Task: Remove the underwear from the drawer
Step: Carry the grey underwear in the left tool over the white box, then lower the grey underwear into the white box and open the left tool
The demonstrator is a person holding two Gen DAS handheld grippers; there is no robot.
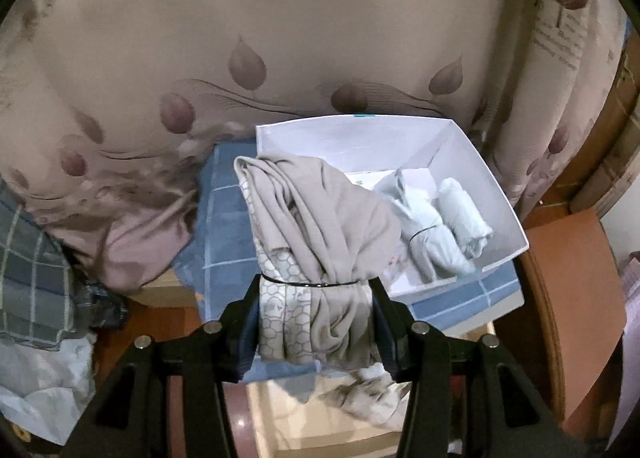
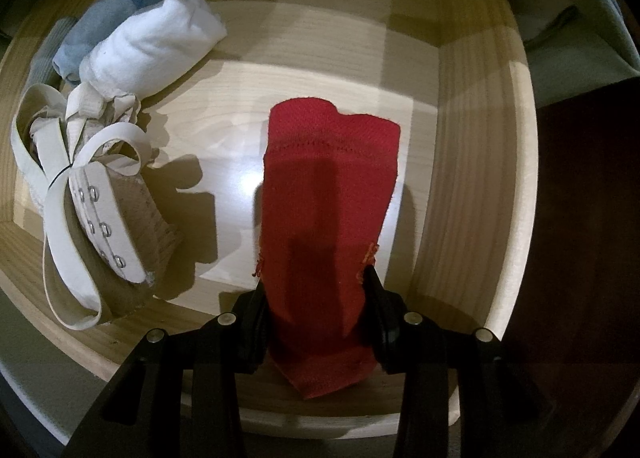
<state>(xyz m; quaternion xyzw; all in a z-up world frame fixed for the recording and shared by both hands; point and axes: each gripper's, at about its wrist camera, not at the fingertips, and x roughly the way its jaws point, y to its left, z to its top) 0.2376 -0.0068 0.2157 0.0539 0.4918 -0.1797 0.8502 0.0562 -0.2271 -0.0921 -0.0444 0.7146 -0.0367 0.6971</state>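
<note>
My left gripper [image 1: 316,294] is shut on a beige underwear bundle [image 1: 320,225] tied with a black band, held in the air in front of a white box [image 1: 460,145]. Two pale blue rolled bundles [image 1: 444,221] lie inside that box. In the right wrist view, my right gripper [image 2: 314,290] points down into the wooden drawer [image 2: 464,161] and is shut on a folded red underwear [image 2: 328,193]. At the drawer's left lie a white roll [image 2: 156,49], a light blue roll [image 2: 96,29] and a cream bra [image 2: 96,209] with hook rows.
The white box rests on a blue checked cloth [image 1: 228,225] beside a mauve leaf-print quilt [image 1: 200,57]. A plaid cloth [image 1: 32,282] lies at the left. A brown wooden surface [image 1: 568,290] shows at the right. The drawer's floor between the bra and the red piece is bare wood.
</note>
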